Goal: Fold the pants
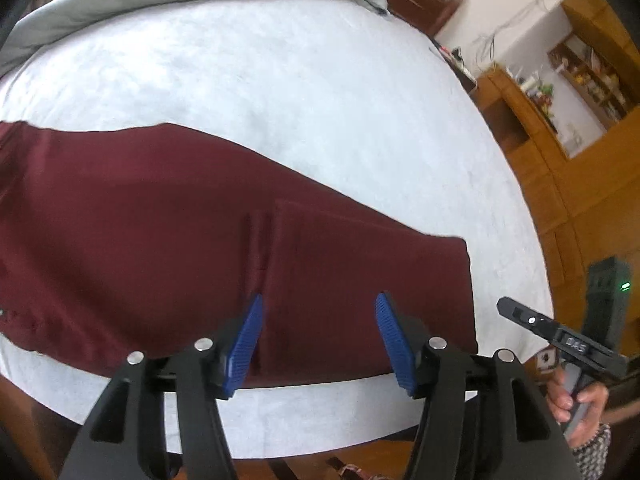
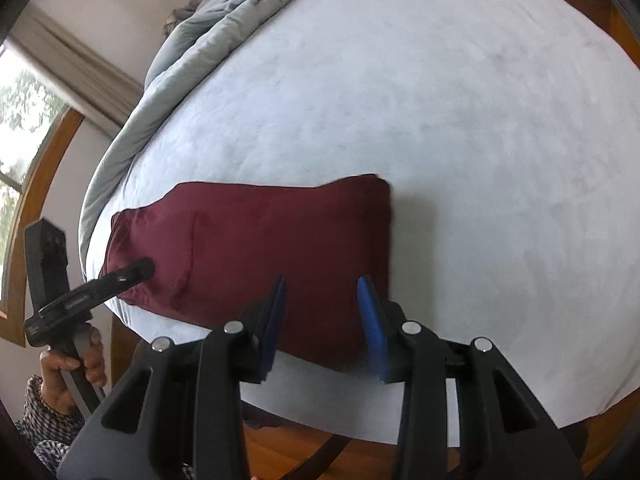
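Pants: one maroon pair of pants (image 1: 168, 216), lying flat in a folded band along the near edge of the bed (image 1: 280, 80); in the left wrist view its left end is cut off by the picture edge, and its right end stops short of the bed's right edge.
Fold lines: one raised seam or crease runs across the cloth just ahead of the left tongs; whether it is a pocket or a fold edge is hard to make out.
Left tongs: one pair, the left tongs (image 1: 319, 320), spread with blue pads apart above the pants; no cloth between the pads.
Right tongs: one pair, the right tongs (image 2: 322, 304), also spread, hanging over the right end of the pants with nothing pinched; its left pad shows mostly edge-on and dark.
Hands: two, each only partly seen. The right hand (image 1: 576, 400) grips a handle at the bed's near right corner; the left hand (image 2: 76, 372) grips its handle at the near left corner, with a patterned sleeve (image 2: 44, 424) cut off below.
Bedding: one grey quilt (image 2: 192, 40) bunched along the far left edge of the bed.
Room: a window (image 2: 20, 128) at far left, blurred; wooden shelves (image 1: 580, 80) at far right, their contents too small to tell.
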### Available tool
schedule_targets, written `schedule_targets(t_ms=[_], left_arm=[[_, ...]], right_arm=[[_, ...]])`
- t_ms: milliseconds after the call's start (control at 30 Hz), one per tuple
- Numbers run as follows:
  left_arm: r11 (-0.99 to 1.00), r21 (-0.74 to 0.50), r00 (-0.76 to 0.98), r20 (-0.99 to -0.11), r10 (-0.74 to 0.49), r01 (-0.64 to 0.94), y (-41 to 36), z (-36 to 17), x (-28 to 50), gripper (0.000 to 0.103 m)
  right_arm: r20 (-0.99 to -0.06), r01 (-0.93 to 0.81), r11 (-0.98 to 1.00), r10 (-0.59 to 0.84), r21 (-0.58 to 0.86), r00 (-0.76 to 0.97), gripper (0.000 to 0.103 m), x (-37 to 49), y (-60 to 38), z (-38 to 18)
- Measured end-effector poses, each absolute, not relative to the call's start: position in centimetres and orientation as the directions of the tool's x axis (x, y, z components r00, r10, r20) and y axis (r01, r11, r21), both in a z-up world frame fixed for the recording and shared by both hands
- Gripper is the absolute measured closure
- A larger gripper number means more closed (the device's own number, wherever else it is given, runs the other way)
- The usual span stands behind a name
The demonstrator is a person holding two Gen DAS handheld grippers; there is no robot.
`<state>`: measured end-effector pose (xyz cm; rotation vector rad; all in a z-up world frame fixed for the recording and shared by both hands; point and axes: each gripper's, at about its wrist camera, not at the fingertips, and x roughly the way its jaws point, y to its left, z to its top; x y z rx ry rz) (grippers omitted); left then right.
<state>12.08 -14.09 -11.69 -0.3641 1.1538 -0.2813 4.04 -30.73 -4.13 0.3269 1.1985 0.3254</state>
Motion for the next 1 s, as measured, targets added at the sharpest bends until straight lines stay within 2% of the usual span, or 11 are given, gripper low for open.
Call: schedule_targets(t_ms=[133, 333, 567, 700, 733, 933, 1000], left_arm=[[0.923, -0.383, 0.33, -0.867, -0.375, 0.042, -15.7, -13.8, 12.3, 0.039], [0.95, -0.308, 0.294, -0.904, -0.309, 0.051, -16.3, -16.9, 12.6, 0.035], [0.93, -0.367, 0.349, -0.868, -0.353, 0.028, -13.4, -13.5, 11.7, 0.035], [0.914, -0.396, 0.408, -0.852, -0.33, -0.088, -7.5, -11.7, 9.8, 0.029], [0.911, -0.395, 0.419, -0.853, -0.313, -0.123, -5.8, -11.6, 9.2, 0.028], [0.842, -0.388, 0.443, -0.873, -0.205, -0.375, 5.3, -12.8, 5.1, 0.028], [0.785, -0.428, 0.461, -0.863, -0.207, -0.449, 8.8, -13.6, 4.2, 0.028]], right_arm=[[-0.877, -0.094, 0.925, 0.379, 0.368, 0.295, 0.065, 3.9, -28.9, -5.1], [-0.924, -0.026, 0.944, 0.328, 0.33, 0.196, 0.069, 4.5, -27.8, -9.9], [-0.87, -0.029, 0.906, 0.414, 0.422, 0.27, 0.068, 4.8, -28.3, -6.8], [-0.85, -0.066, 0.894, 0.443, 0.444, 0.284, 0.064, 4.9, -27.6, -5.2], [-0.85, -0.076, 0.894, 0.443, 0.441, 0.283, 0.061, 5.0, -27.4, -5.1], [-0.866, -0.097, 0.899, 0.438, 0.428, 0.243, 0.059, 5.6, -25.2, -6.3], [-0.871, -0.11, 0.902, 0.432, 0.418, 0.233, 0.056, 5.7, -24.2, -6.7]])
